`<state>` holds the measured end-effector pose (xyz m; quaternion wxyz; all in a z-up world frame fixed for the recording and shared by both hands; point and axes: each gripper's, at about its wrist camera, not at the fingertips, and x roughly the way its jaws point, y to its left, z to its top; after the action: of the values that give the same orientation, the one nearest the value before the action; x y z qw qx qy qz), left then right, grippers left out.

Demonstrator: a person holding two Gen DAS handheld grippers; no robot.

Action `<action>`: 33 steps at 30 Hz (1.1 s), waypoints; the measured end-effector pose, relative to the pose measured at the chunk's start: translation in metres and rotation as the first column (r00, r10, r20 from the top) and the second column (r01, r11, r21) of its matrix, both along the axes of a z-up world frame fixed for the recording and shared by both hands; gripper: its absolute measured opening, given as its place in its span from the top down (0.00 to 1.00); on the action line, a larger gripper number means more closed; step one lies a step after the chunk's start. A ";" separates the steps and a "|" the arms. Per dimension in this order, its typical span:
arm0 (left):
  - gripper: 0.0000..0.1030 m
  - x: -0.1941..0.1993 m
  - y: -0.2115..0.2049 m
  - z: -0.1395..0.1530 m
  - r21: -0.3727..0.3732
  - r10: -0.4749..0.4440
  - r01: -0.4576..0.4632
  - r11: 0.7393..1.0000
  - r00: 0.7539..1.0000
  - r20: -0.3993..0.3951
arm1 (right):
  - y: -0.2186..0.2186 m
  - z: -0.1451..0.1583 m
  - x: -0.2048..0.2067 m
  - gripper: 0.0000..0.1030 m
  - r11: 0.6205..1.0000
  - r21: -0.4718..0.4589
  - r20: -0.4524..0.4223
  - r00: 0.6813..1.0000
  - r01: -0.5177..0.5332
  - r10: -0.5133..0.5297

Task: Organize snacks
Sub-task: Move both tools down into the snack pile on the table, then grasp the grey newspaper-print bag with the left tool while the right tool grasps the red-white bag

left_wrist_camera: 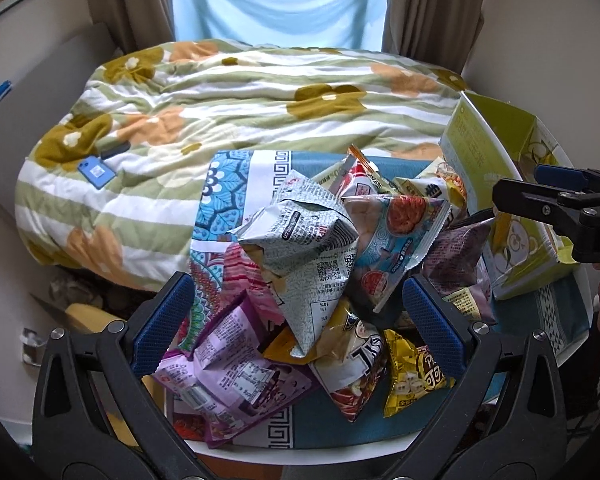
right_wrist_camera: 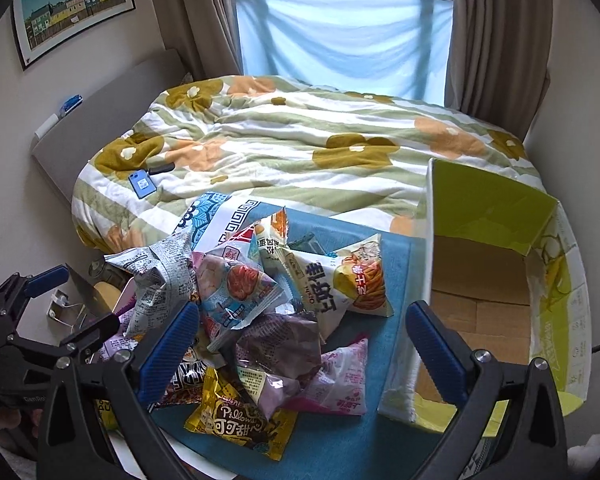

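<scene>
Heap of snack packets (right_wrist_camera: 256,320) at 11 o'clock off right tongs (right_wrist_camera: 306,354); carton (right_wrist_camera: 556,320) at 2. Both tongs spread, empty; left tongs (left_wrist_camera: 294,322) probably nearer.

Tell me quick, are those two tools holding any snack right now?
Left tool: open, holding nothing, above the snack pile.
Right tool: open, holding nothing, between the pile and the cardboard box.

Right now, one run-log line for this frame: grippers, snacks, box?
left gripper: open, over snack pile | right gripper: open, holding nothing | cardboard box: open, no snacks visible inside | pile beside box on blue cloth
</scene>
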<state>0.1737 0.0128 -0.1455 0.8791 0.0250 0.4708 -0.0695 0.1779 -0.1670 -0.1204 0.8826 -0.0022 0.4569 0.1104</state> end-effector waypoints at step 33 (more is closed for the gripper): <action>0.37 0.044 -0.003 -0.049 -0.006 -0.138 0.138 0.990 0.986 -0.091 | 0.069 -0.102 0.104 0.28 0.969 0.110 -0.325 0.914 -0.220 0.244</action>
<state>0.2178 0.0096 -0.1941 0.8498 0.0546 0.5076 -0.1310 0.2819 -0.0979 -0.2221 0.7718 -0.0062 0.5931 0.2291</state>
